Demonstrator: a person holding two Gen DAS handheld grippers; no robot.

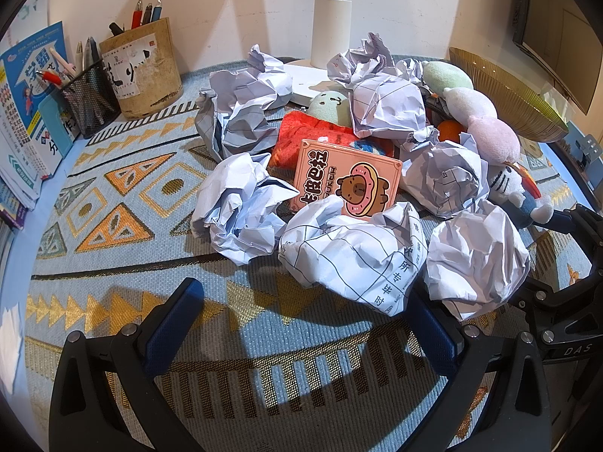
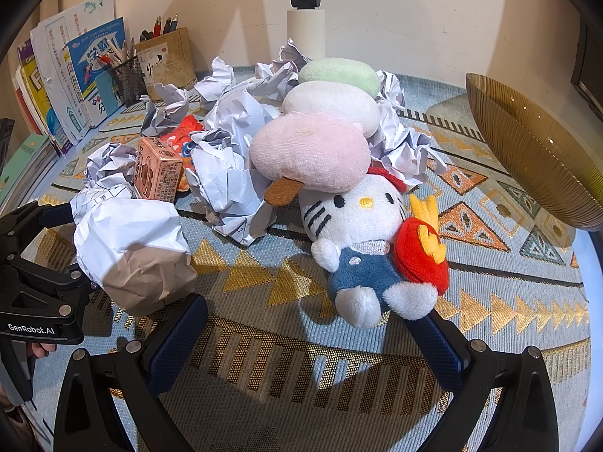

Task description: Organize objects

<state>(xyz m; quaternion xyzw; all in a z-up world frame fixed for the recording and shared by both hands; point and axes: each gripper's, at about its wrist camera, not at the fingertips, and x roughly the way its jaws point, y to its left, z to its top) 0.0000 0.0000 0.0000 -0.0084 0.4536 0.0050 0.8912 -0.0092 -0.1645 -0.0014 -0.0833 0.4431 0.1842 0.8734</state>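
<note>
The clutter to be organized is a heap of crumpled paper balls and soft toys in the middle of the table (image 1: 113, 196), which is covered by a patterned blue and gold cloth; the white lamp base (image 1: 305, 79) behind the heap serves as the landmark. In front of the lamp base lie several paper balls, a pink box (image 1: 348, 179) printed with a cartoon animal in a doughnut, a red plush (image 1: 301, 139) partly buried, and a skewer-shaped plush (image 2: 320, 128) of green, white and pink dumplings resting on a white cat plush (image 2: 361, 233) in blue overalls holding red fries. To the right of the lamp base stands a ribbed amber bowl (image 2: 535, 158), tilted and seemingly empty; to its left are a round pen holder (image 1: 141, 71), a mesh pen cup (image 1: 88, 94) and upright books. The left gripper (image 1: 301, 320) hangs low with its jaws spread wide and empty, the nearest gridded paper ball (image 1: 354, 252) just ahead between them, its near edge reaching the right pad. The right gripper (image 2: 312, 335) likewise has jaws parted and holds nothing, with the cat plush's feet just ahead of its fingertips. My reading is that sorting has barely begun and each gripper is lining up a first pick. The next move likely calls for advancing until the jaws straddle the target, then closing gently, since paper crushes and plush slips, and the skewer plush may tumble if the cat is pulled.
</note>
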